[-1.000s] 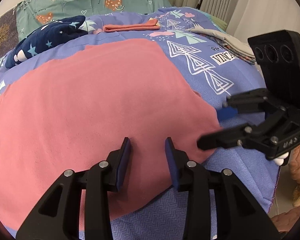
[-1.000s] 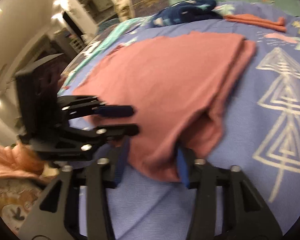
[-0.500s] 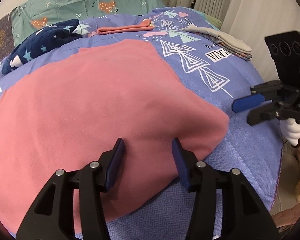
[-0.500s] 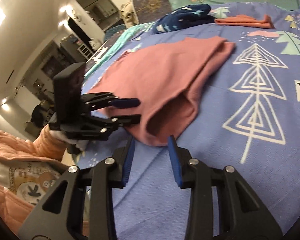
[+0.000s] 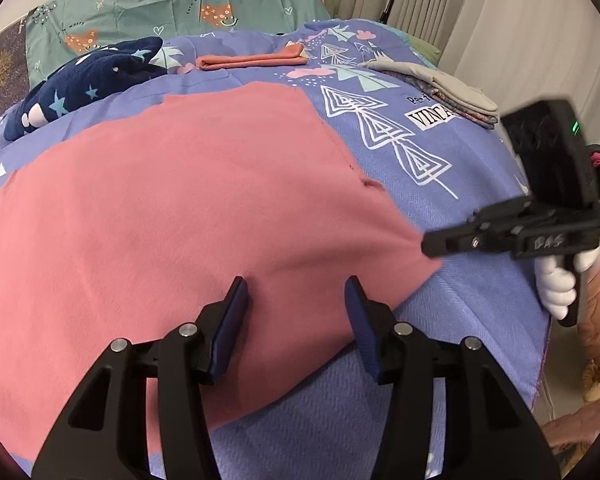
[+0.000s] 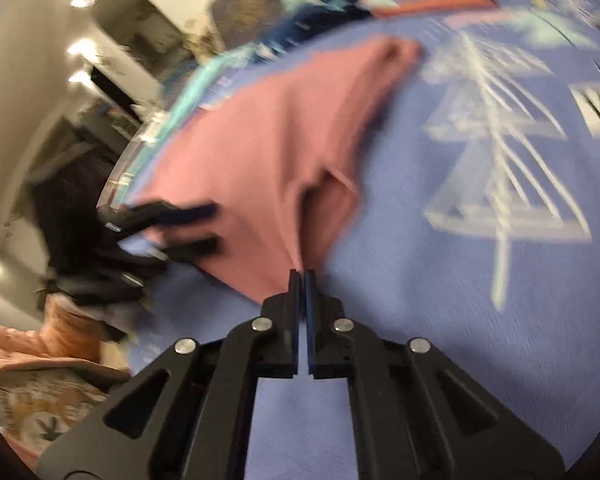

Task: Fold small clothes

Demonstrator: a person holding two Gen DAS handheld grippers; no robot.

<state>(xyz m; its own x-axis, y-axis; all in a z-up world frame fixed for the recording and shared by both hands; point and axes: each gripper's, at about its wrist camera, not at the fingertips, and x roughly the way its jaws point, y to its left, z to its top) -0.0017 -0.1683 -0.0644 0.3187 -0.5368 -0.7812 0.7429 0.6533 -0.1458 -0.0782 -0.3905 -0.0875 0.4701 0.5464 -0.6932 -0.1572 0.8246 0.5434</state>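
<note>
A pink garment point(image 5: 188, 208) lies spread flat on the blue-purple bedspread point(image 5: 472, 280). My left gripper point(image 5: 296, 300) hovers over its near edge, open, with the cloth under the gap and the blue pads point(image 5: 236, 308) apart from each other. My right gripper point(image 6: 302, 276) is shut on the garment's near right corner, and creases in the pink garment point(image 6: 268, 160) run toward its tips. In the left wrist view the right gripper point(image 5: 432, 246) comes in from the right, tip at that corner. The right wrist view is blurred, with the left gripper point(image 6: 196, 228) at the left.
A navy star-print item point(image 5: 92, 84), a folded orange cloth point(image 5: 252, 60) and a stack of folded grey clothes point(image 5: 440, 88) lie at the back of the bed. A white-gloved hand point(image 5: 556, 284) holds the right gripper. The bed's edge point(image 5: 544, 344) drops off at the right.
My right gripper drew back from the garment, then came in again and closed on its corner. My left gripper's fingers spread wider and stayed over the near edge.
</note>
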